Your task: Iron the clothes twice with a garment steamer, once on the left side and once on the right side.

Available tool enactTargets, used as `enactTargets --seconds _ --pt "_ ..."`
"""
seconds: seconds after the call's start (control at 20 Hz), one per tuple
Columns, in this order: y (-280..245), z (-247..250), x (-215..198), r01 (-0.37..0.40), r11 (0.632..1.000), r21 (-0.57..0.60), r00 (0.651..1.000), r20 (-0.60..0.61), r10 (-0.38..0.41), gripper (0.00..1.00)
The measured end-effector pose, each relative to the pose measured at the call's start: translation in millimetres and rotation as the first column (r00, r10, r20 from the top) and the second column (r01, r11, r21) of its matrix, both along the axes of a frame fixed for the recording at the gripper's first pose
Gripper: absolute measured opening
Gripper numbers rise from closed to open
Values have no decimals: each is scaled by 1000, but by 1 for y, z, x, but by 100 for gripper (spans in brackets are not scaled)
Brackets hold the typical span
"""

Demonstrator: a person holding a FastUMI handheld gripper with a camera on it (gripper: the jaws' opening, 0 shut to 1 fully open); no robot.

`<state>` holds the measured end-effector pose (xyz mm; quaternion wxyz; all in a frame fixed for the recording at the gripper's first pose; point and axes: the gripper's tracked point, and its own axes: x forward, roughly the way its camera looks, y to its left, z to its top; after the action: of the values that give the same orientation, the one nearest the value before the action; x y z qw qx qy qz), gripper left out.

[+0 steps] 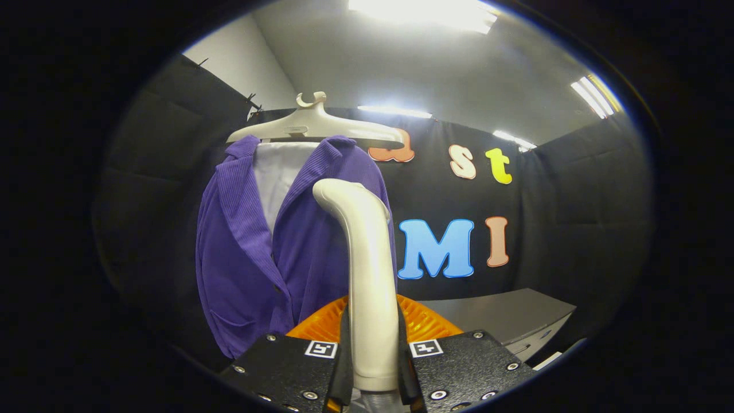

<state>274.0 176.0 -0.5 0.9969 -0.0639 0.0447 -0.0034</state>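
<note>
The gripper (pixel 374 355) holds the garment steamer (pixel 367 275) by its pale handle; both fingers (pixel 344 367) press against the handle's sides. The handle rises upright between the fingers and curves at its top toward the purple jacket (pixel 252 252). The jacket hangs on a pale hanger (pixel 312 126) just beyond the steamer, in front of the booth wall. An orange ribbed part (pixel 424 321) sits behind the handle base. A grey surface (pixel 504 315) lies to the right.
</note>
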Motion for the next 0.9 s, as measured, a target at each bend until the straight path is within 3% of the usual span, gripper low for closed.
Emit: enactTargets --seconds 0.9 --pt "-8 -124 -47 6 982 -189 986 -164 -38 31"
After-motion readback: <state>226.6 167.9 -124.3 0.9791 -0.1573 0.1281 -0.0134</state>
